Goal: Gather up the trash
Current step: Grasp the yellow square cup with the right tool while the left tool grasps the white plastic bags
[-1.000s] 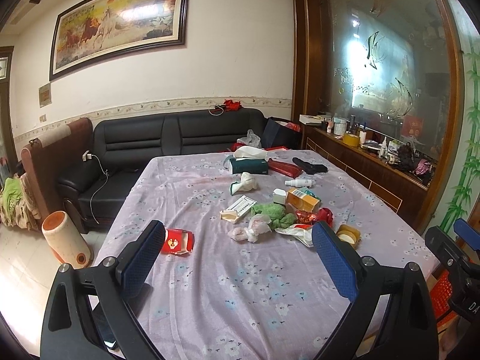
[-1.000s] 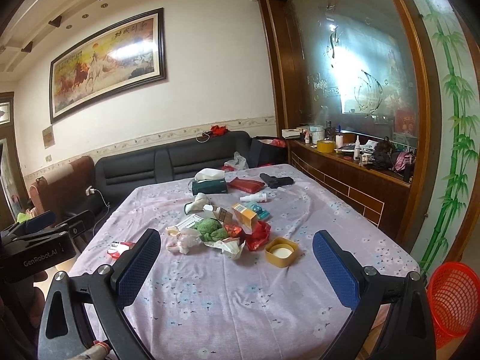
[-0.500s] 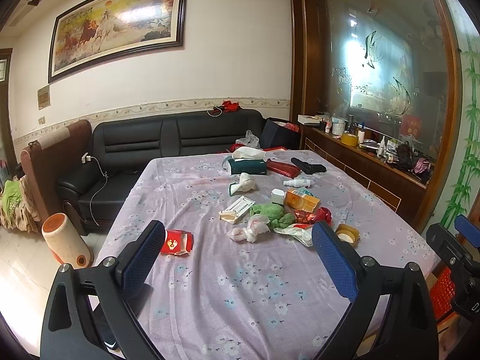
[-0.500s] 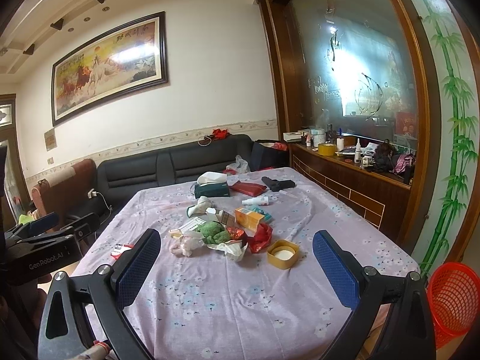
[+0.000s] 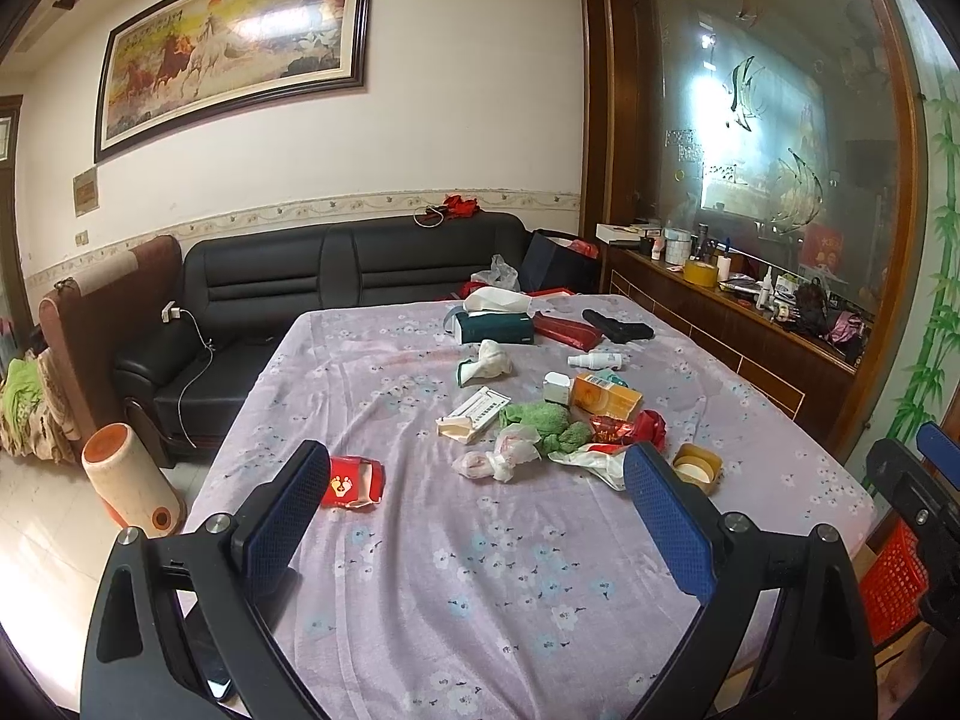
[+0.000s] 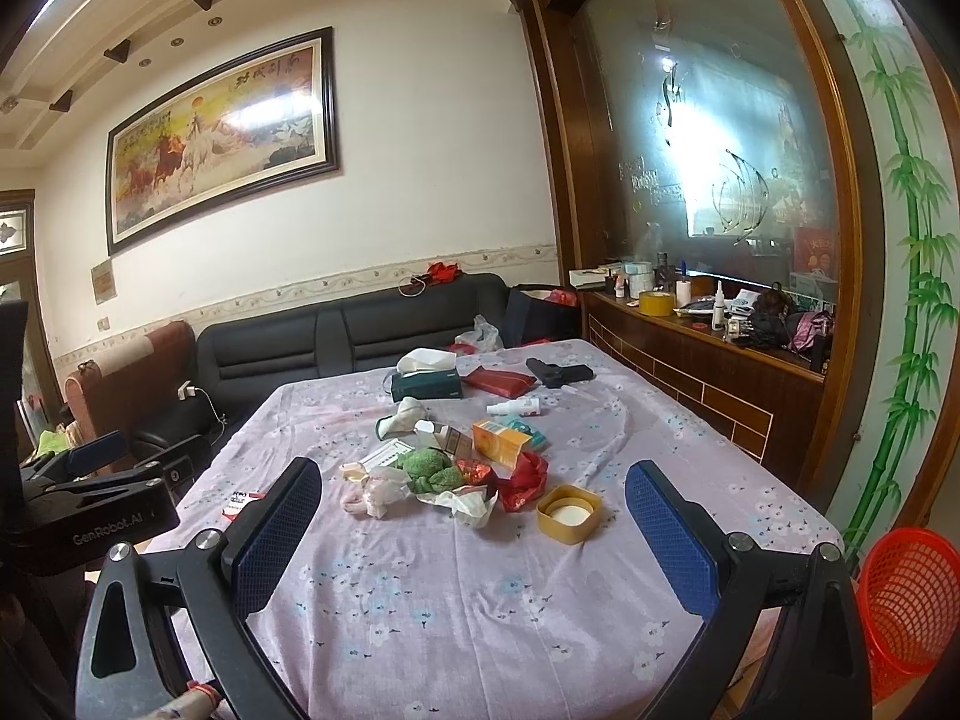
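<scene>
Meanwhile both tongs, left (image 5: 474, 480) and right (image 6: 474, 498), hang spread, empty, facing table (image 6: 480, 600) litter (image 6: 432, 471).

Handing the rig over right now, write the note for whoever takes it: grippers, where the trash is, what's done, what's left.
Left gripper: open, empty, above the near table edge.
Right gripper: open, empty, same height.
Trash: mid-table heap of crumpled tissues, green wad, red wrapper, yellow lid; red packet apart on the left side.
Red basket stands on the floor to the right of the table.
Done: nothing picked up.
Left: everything.
</scene>
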Action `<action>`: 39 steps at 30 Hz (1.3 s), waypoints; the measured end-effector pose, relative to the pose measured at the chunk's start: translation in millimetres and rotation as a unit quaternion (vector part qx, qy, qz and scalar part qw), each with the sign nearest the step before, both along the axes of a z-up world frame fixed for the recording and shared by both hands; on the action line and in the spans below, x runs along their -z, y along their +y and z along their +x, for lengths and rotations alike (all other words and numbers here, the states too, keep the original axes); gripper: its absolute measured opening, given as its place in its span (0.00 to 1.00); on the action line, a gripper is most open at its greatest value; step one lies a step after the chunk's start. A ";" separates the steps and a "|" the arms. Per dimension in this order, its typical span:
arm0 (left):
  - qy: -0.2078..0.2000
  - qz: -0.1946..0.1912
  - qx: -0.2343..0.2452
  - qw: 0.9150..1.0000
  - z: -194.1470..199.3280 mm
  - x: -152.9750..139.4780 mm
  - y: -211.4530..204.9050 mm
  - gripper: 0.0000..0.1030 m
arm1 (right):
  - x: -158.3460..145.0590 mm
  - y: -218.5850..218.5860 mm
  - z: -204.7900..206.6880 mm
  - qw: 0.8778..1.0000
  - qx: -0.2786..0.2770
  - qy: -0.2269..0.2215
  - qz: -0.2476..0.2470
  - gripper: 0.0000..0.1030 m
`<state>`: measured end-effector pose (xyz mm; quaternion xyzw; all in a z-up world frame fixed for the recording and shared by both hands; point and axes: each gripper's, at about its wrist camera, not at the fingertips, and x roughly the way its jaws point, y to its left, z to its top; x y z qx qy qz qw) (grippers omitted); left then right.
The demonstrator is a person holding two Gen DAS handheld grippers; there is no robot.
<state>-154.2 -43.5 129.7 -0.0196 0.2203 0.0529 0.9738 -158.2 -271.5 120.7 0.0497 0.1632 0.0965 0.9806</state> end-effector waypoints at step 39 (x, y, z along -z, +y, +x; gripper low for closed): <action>0.076 -0.019 0.078 0.994 125.9 69.2 24.7 0.95 | 53.7 -16.9 106.4 0.998 -0.019 0.053 0.013 1.00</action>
